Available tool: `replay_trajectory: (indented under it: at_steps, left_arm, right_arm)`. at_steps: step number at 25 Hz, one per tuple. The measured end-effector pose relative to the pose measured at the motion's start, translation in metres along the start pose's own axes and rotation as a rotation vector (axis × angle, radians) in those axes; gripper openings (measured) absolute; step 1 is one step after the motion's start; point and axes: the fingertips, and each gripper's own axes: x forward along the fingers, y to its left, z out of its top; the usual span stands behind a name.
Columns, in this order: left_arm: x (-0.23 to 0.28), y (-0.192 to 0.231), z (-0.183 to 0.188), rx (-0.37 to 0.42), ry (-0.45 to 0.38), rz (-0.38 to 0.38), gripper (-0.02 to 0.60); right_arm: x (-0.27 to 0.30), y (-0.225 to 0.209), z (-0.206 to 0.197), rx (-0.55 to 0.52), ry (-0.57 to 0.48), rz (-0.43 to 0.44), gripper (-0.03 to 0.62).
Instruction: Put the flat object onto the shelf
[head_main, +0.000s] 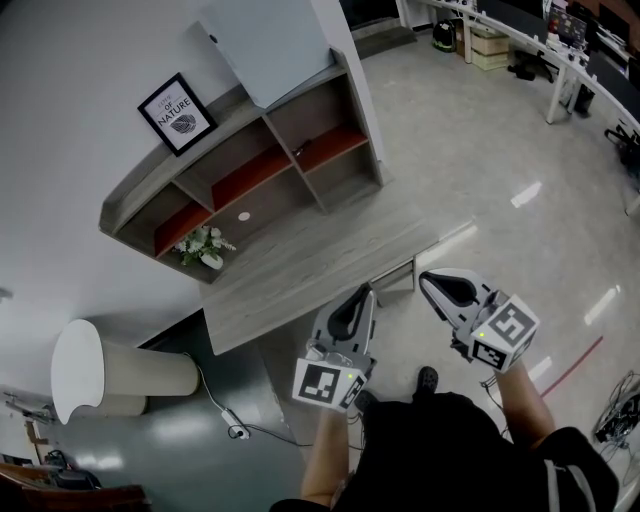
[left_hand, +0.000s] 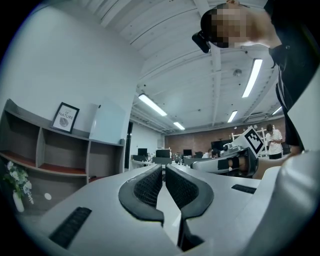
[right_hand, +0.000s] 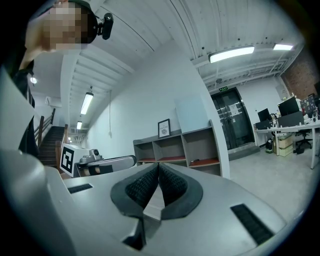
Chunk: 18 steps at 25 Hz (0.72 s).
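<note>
Starting at the left of the head view, a white round-topped stand (head_main: 85, 375) sits by the wall, with a cable (head_main: 215, 400) trailing beside it. Next comes the shelf (head_main: 232, 118), a grey unit with red-lined compartments. A vase of white flowers (head_main: 205, 245) stands at the left end of the wooden ledge (head_main: 320, 255) in front of it, and a framed picture (head_main: 177, 113) leans on its top.

Just right of the picture, the flat object (head_main: 262, 45) (a pale, plain panel) stands upright on the top of the shelf against the wall. Neither gripper touches it.

Nearer the person, the left gripper (head_main: 366, 292) is held level at the ledge's near edge. Its fingers are pressed together with nothing between them, which its own view shows plainly. The right gripper (head_main: 424, 278) is beside it, a little apart, over the floor. Its fingers also meet at the tips and hold nothing.

At the far right, office desks (head_main: 560, 50) run along the room.
</note>
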Motion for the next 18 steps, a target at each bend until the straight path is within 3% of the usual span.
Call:
replay_trajectory:
  at_steps: [18]
  left_arm:
    - [0.0025, -0.0070, -0.0038, 0.002, 0.029, 0.001, 0.014]
  right_arm:
    - [-0.0063, -0.0036, 0.0033, -0.044, 0.001, -0.024, 0.011]
